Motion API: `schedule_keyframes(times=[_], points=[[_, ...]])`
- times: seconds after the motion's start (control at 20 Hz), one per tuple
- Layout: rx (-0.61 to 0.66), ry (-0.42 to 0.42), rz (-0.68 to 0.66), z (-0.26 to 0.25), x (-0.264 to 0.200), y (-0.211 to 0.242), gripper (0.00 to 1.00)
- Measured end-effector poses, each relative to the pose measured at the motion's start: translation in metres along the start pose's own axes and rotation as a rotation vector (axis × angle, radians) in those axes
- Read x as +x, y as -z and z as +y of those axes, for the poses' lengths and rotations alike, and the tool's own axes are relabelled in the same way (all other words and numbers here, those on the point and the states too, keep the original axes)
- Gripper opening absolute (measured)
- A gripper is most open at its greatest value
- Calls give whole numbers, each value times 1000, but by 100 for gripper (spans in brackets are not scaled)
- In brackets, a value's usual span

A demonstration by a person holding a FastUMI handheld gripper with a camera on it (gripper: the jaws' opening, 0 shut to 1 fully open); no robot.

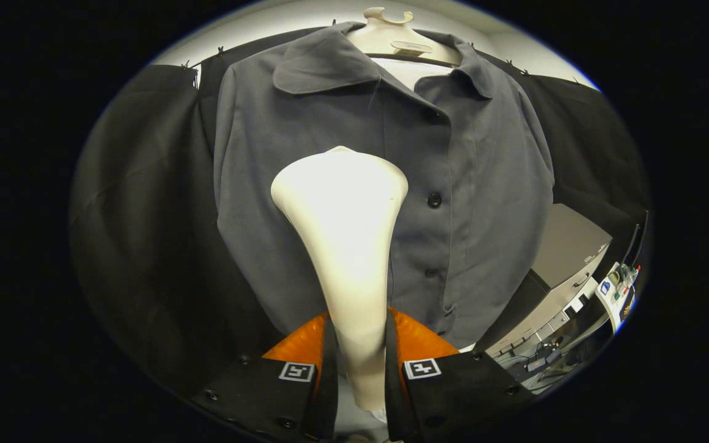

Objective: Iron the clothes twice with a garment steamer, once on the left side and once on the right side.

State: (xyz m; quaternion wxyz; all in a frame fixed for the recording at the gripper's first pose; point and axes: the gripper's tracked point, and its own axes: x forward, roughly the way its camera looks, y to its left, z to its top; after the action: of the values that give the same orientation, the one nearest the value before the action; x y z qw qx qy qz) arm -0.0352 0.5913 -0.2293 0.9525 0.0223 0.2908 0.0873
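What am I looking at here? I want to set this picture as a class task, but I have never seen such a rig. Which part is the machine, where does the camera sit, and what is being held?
There is no robot arm: a person carries a two-finger gripper by hand. The camera rides on it and looks forward along its fingers, the black and orange parts at the bottom. Both fingers press on the neck of a cream steamer, whose wide head points up ahead of them. Beyond it a grey shirt, buttoned down the front, hangs on a pale hanger before black cloth. The head sits in front of the shirt's chest, beside the button row. Whether it touches the cloth cannot be told.
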Motion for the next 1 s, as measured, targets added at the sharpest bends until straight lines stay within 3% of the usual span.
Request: schedule_keyframes(times=[1.0], points=[[-1, -9, 190, -18, 14, 101, 39]])
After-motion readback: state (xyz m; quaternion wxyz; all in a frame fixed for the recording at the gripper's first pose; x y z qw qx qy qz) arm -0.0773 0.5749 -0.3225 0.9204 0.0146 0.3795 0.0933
